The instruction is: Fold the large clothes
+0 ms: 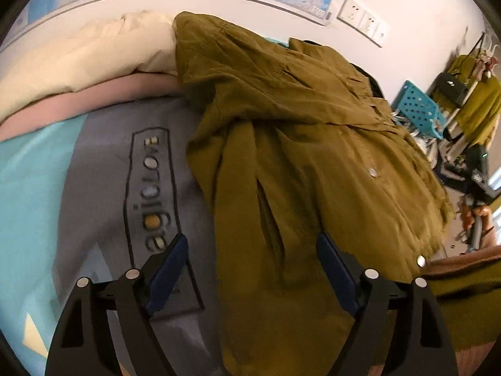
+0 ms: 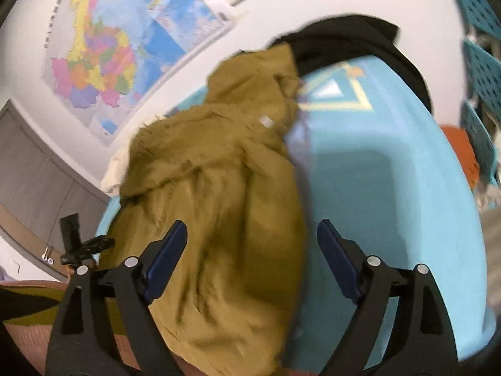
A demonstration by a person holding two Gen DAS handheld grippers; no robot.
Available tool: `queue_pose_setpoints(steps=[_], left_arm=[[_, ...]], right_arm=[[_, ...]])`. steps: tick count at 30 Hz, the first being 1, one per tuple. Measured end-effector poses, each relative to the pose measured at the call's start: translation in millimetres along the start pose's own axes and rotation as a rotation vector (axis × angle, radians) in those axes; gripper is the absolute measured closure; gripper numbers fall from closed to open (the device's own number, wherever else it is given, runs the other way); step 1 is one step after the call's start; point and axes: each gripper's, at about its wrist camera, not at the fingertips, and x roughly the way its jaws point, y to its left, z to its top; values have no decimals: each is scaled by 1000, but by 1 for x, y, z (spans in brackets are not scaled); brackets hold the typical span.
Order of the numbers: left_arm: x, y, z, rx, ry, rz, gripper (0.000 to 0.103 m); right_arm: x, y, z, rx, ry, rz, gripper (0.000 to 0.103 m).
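An olive-green button shirt (image 1: 297, 144) lies crumpled on a bed with a light blue and grey printed cover (image 1: 103, 181). My left gripper (image 1: 250, 250) is open just above the shirt's near end, holding nothing. In the right wrist view the same shirt (image 2: 219, 188) lies bunched on the blue cover (image 2: 391, 188). My right gripper (image 2: 252, 238) is open over the shirt's near edge and empty. That view is motion-blurred.
A cream pillow (image 1: 84, 59) and pink blanket (image 1: 94, 94) lie at the head of the bed by the wall with a map (image 2: 103, 53). Dark clothing (image 2: 360, 40) sits at the bed's far end. Teal crates (image 1: 419, 106) and a clothes rack (image 1: 469, 94) stand beyond.
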Motion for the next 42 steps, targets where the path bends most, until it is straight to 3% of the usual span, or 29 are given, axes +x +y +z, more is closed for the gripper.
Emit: queue_pose_setpoints(steps=[15, 20, 22, 23, 25, 26, 27, 29, 30, 32, 35, 36, 37, 38, 39, 40, 42], left_arm=[[-7, -30, -26, 45, 23, -98, 17], [-7, -28, -31, -12, 3, -217, 12], [-7, -29, -32, -25, 3, -244, 12], [-6, -31, -32, -39, 6, -294, 12], [-1, -34, -29, -63, 10, -349, 13], [2, -37, -28, -65, 12, -351, 20], [5, -39, -26, -62, 17, -336, 40], [7, -37, -24, -74, 32, -270, 64], [6, -33, -24, -81, 35, -259, 68], [3, -27, -27, -108, 38, -262, 64], [1, -25, -29, -137, 37, -336, 38], [1, -29, -28, -133, 35, -338, 36], [3, -36, -27, -114, 34, -307, 38], [4, -40, -26, -96, 38, -284, 56], [6, -43, -25, -87, 43, -246, 87], [6, -43, -22, -97, 47, -210, 90], [-2, -40, -19, -117, 37, -216, 94]], right_arm=[[-8, 7, -40, -15, 20, 104, 16], [-6, 19, -52, -44, 32, 156, 16], [-2, 25, -54, -51, 48, 202, 19], [1, 29, -54, -51, 53, 233, 20], [9, 34, -54, -57, 71, 268, 37], [14, 37, -53, -56, 85, 294, 41], [18, 39, -54, -60, 94, 294, 48], [18, 39, -54, -60, 99, 296, 48], [17, 38, -55, -52, 97, 301, 48], [13, 35, -58, -37, 101, 309, 48], [9, 37, -62, -45, 95, 318, 45], [9, 38, -62, -44, 93, 321, 47], [9, 40, -63, -42, 86, 327, 60], [9, 42, -63, -35, 81, 342, 68], [9, 43, -62, -32, 73, 342, 87], [7, 45, -61, -25, 63, 347, 91], [-3, 51, -57, -28, 25, 370, 94]])
